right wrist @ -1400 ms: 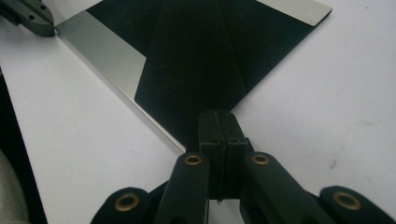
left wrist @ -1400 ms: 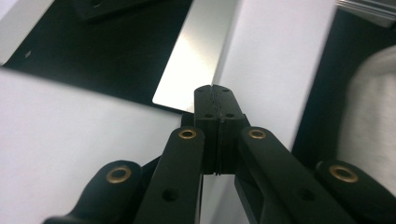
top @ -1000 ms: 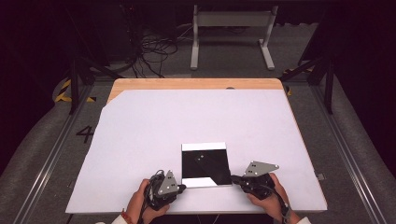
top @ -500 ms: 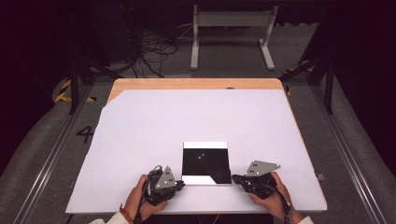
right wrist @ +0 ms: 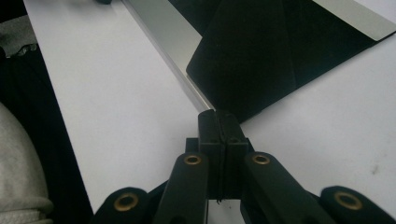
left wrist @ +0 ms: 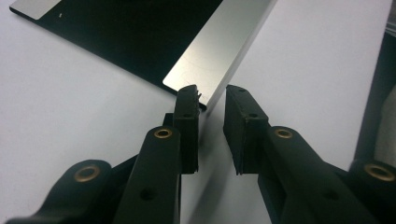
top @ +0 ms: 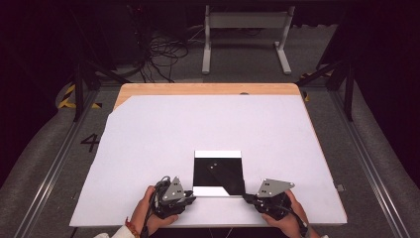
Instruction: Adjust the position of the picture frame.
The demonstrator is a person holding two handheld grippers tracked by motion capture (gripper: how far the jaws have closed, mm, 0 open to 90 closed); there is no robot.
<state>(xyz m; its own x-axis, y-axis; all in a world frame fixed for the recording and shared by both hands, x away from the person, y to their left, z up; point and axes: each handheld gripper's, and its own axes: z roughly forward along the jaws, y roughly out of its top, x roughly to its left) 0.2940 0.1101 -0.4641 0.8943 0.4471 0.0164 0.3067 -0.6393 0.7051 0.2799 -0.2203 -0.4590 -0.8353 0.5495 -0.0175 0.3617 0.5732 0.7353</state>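
A white sheet covers the table, and near its front edge lies a flat black panel with silvery strips, its long axis running 12 to 6 o'clock in the high view. The right gripper, at the panel's 5 o'clock corner, has its jaws pressed together at a folded black flap; whether they pinch the flap's tip I cannot tell. The left gripper sits at the 7 o'clock corner, jaws just opened to a narrow gap, the silver corner at the inner pad's tip, unclamped. Both hands are equally near.
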